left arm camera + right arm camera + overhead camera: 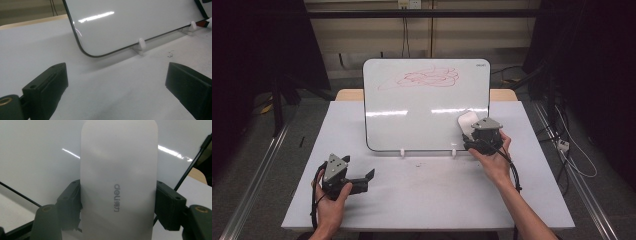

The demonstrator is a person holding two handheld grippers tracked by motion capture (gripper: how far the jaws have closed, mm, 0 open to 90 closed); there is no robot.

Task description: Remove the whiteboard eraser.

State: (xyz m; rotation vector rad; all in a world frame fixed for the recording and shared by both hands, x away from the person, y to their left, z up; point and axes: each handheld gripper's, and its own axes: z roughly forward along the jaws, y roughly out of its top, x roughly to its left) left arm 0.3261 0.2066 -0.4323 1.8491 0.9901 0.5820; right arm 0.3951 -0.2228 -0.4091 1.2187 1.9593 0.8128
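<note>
White plastic eraser (118,182), oblong, grey maker's mark on its back, is clamped between the two jaws of the right gripper (478,134), one pad pressed against each long side. In the high view the eraser (467,120) stands against the lower right part of the whiteboard (412,120), just above the board's bottom edge. The whiteboard leans back on two small white feet (402,152) on the table (432,195). A red scribble (428,77) sits near the board's top edge, well apart from the eraser. The left gripper (362,180) is held low over the table, in front of the board's lower left corner; its jaws stand wide apart with nothing between them.
</note>
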